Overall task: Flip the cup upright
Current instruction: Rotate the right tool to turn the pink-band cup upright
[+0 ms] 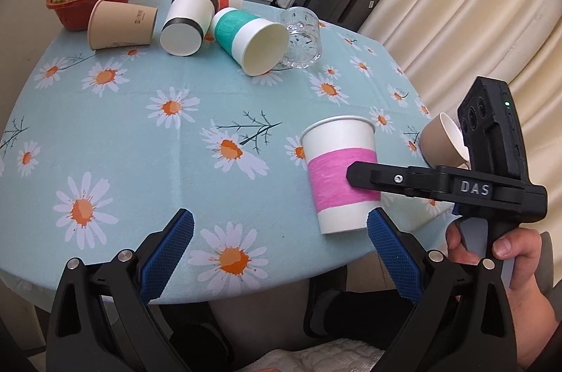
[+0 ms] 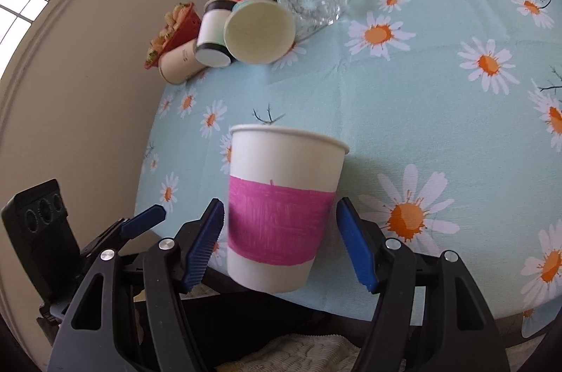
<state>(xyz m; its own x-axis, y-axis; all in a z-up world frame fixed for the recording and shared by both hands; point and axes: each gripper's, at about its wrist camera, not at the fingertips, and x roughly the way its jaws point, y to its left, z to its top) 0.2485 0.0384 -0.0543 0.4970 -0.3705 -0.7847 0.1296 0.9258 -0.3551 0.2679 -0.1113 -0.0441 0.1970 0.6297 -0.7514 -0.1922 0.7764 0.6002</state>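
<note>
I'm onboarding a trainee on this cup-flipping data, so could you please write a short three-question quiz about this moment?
1. True or false: the pink-banded cup stands mouth up.
2. Which gripper has its pads on either side of that cup: left gripper or right gripper?
3. Name the clear item beside the teal-banded cup.

Key
1. True.
2. The right gripper; its jaws look open, with a small gap at each pad.
3. A glass tumbler, lying on the tablecloth.
</note>
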